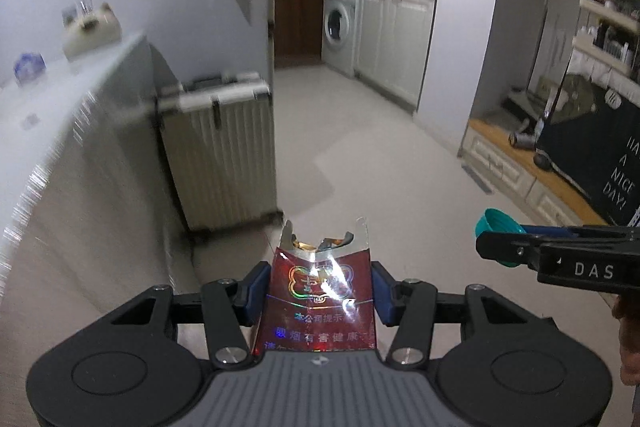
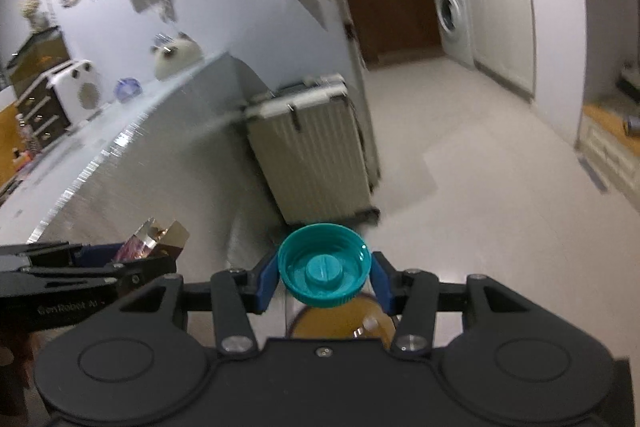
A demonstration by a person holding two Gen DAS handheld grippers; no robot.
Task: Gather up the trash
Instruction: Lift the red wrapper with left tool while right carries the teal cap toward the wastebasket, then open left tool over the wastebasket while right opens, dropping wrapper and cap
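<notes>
My left gripper [image 1: 320, 291] is shut on a dark red cigarette pack [image 1: 320, 299] with a torn foil top, held in the air above the floor. My right gripper [image 2: 324, 279] is shut on a teal bottle cap [image 2: 325, 265], with a clear bottle holding amber liquid [image 2: 344, 323] below it. The right gripper with the teal cap [image 1: 500, 227] shows at the right of the left wrist view. The left gripper with the pack [image 2: 152, 239] shows at the left of the right wrist view.
A white ribbed suitcase [image 1: 220, 155] stands against a grey wall beside a long white counter [image 1: 60, 131]. Pale floor [image 1: 360, 147] runs ahead to a washing machine [image 1: 340, 27] and white cabinets. A low wooden bench [image 1: 560, 179] and black banner are at right.
</notes>
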